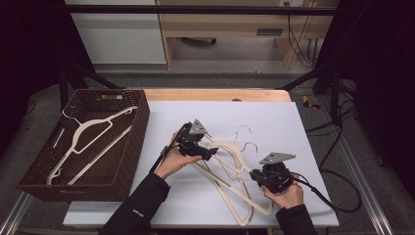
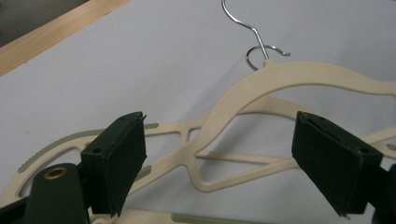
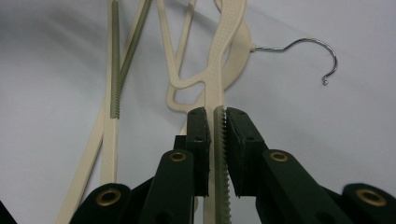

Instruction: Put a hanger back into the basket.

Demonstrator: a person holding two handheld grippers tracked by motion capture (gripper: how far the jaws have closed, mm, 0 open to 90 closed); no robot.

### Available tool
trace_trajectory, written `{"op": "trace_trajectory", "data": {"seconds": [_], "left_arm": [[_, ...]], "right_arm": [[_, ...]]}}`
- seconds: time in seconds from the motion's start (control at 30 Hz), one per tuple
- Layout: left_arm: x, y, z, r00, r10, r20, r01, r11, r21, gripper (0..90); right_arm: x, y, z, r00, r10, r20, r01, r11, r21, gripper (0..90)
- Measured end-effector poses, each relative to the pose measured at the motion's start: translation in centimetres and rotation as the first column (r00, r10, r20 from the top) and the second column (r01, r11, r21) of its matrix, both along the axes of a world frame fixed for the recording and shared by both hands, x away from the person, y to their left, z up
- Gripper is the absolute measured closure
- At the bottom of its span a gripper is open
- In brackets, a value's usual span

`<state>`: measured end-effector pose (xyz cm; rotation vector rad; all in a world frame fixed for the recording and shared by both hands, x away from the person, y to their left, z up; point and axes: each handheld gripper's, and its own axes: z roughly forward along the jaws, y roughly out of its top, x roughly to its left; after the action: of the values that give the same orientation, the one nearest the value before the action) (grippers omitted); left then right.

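Right claw (image 3: 215,116) clamped tight on the ridged shoulder edge of a cream hanger (image 3: 219,60), part of the hanger pile (image 1: 230,171) on the white counter (image 1: 274,117). Left claw (image 2: 219,158) wide open, nothing gripped, hovering over a hanger's neck (image 2: 224,112). One more hanger (image 1: 88,137) lies in the wicker basket (image 1: 139,127), far left.

Nothing legible anywhere — a small pale mark sits on the person's left sleeve (image 1: 138,214), near edge, too blurred to read.
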<state>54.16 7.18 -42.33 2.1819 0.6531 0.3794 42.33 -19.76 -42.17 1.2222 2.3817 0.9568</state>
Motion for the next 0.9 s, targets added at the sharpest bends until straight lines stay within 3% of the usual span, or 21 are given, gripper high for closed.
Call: {"op": "trace_trajectory", "data": {"seconds": [0.37,0.43,0.57,0.77,0.9], "left_arm": [[1.3,-1.2,-1.7,1.0,-0.007,0.005,0.007,0.9983,0.058,26.2],[1.4,-1.5,-2.0,0.9996,-0.023,0.016,0.021,0.9963,0.083,28.8],[1.5,-1.9,-2.4,0.9991,-0.025,0.035,0.022,0.9955,0.092,33.5],[1.6,-2.1,-2.7,0.9978,-0.056,0.037,0.051,0.9916,0.119,46.1],[1.0,-2.0,-2.2,0.9955,-0.084,0.044,0.078,0.988,0.134,61.6]], "right_arm": [[0.0,0.1,0.1,0.9996,0.028,0.004,-0.028,0.9996,-0.002,80.0],[-0.1,0.1,0.2,0.9997,0.025,0.006,-0.025,0.9997,-0.003,80.0],[-0.1,0.2,0.2,0.9993,0.034,0.013,-0.034,0.9994,-0.003,80.0],[-0.2,0.2,0.3,0.999,0.043,0.014,-0.043,0.9991,0.004,80.0],[-0.2,0.1,0.3,0.9984,0.056,0.008,-0.056,0.9984,0.009,80.1]]}}
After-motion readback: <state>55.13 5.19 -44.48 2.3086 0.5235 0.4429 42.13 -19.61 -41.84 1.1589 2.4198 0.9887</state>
